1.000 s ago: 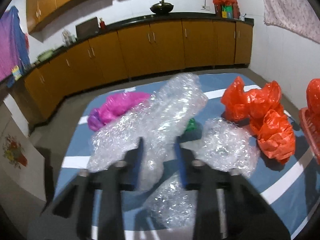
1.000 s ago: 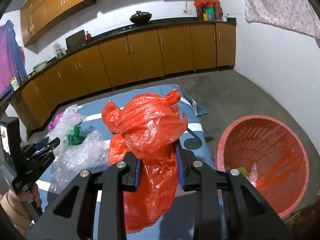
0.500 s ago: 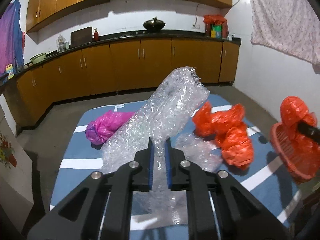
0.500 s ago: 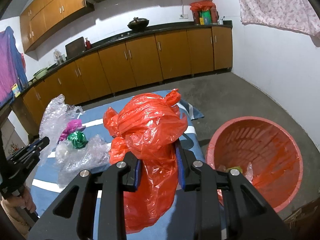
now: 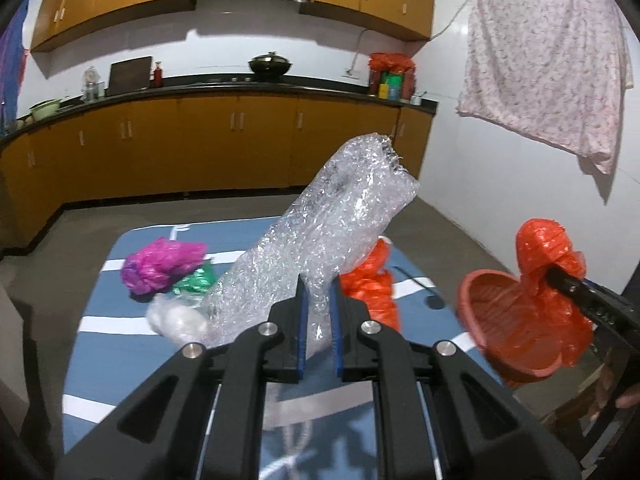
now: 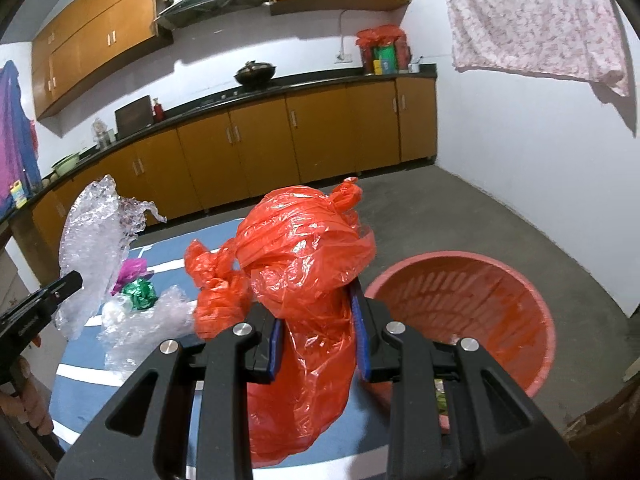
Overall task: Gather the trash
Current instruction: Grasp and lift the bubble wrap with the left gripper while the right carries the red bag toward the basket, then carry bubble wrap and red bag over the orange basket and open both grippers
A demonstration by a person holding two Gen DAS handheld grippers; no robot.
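My left gripper (image 5: 319,296) is shut on a long piece of clear bubble wrap (image 5: 324,232) and holds it up above the blue table (image 5: 120,344). It also shows in the right wrist view (image 6: 96,236). My right gripper (image 6: 318,312) is shut on a crumpled red plastic bag (image 6: 308,264), held beside the red basket (image 6: 500,312) at the table's right edge. In the left wrist view that bag (image 5: 544,264) hangs over the basket (image 5: 492,320).
On the table lie a magenta bag (image 5: 160,264), a green foil wad (image 5: 196,280), a second red bag (image 5: 372,280) and more clear wrap (image 6: 148,320). Wooden cabinets (image 5: 200,152) line the far wall. A white wall (image 6: 540,168) stands at the right.
My left gripper closed on the bubble wrap and lifted it off the table. My right gripper carried the red bag up and toward the basket.
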